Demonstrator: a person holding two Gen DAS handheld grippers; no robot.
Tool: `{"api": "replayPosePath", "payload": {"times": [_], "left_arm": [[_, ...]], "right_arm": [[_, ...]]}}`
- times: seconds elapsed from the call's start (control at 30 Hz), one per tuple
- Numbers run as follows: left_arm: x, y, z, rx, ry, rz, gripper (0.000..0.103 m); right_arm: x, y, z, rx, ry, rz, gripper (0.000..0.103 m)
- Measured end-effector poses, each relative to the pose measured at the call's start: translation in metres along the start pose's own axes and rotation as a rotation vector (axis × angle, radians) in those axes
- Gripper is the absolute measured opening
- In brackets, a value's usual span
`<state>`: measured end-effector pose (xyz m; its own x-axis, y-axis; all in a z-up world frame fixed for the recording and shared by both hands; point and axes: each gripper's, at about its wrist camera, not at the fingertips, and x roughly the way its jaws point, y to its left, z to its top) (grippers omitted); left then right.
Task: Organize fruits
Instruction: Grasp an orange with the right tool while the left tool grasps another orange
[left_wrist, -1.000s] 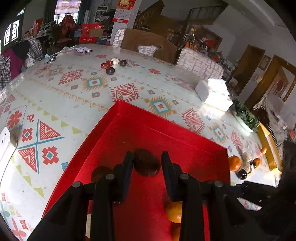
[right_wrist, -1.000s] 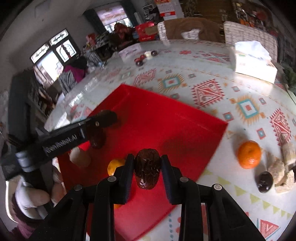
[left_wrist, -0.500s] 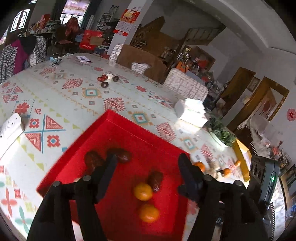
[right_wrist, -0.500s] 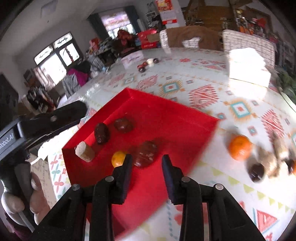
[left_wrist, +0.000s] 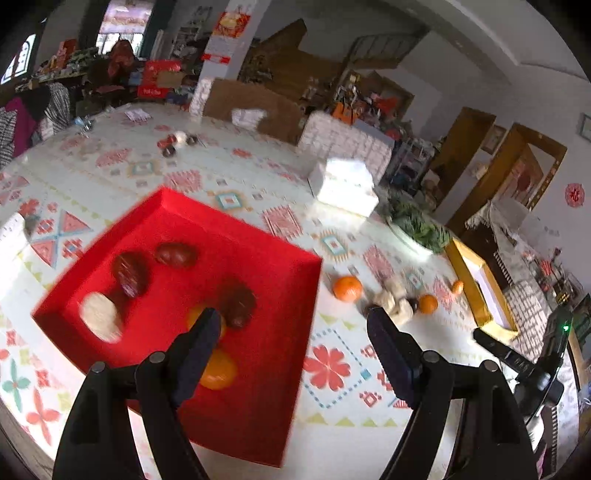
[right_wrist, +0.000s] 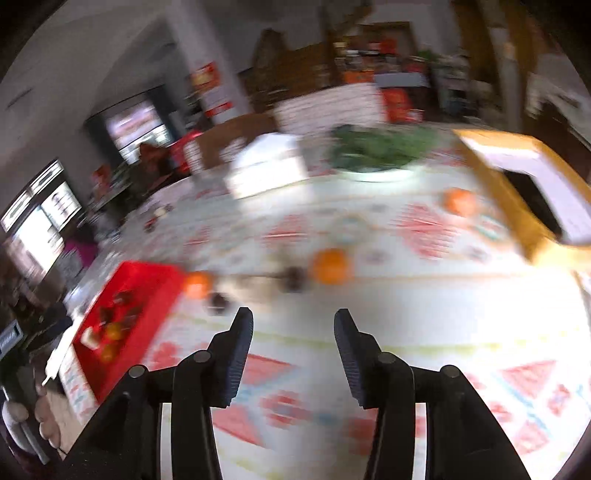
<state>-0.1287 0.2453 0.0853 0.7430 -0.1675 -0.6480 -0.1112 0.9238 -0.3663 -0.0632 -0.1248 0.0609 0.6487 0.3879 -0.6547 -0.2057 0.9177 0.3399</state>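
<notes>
Partly done: red tray (left_wrist: 295, 280) holds dates and oranges, while orange (left_wrist: 347, 288) (plus others) lies on surface (left_wrist: 332, 413) beside it; left tool (left_wrist: 291, 332) and right tool (right_wrist: 293, 328) gape empty.

we see a cluttered living room with pale grey walls (left_wrist: 461, 70) and a grey ceiling. daylight comes through windows (right_wrist: 40, 218) on the far side, behind shelves crowded with goods. a white pillar (left_wrist: 225, 48) carries a red poster. brown chairs (left_wrist: 255, 107) with white patterned cushions stand at the far edge of the counter (left_wrist: 229, 173), which wears a white cloth with red and teal geometric motifs. wooden door frames (left_wrist: 476, 155) open on one side, and a red paper ornament (left_wrist: 574, 195) hangs on the wall beside them. the right wrist view is blurred.
</notes>
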Motion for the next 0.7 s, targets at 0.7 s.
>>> {"api": "replayPosePath", "payload": {"times": [0.7], "left_arm": [[0.048, -0.077, -0.029, 0.218, 0.121, -0.010, 0.081]], "right_arm": [[0.062, -0.044, 0.047, 0.070, 0.071, -0.023, 0.050]]}}
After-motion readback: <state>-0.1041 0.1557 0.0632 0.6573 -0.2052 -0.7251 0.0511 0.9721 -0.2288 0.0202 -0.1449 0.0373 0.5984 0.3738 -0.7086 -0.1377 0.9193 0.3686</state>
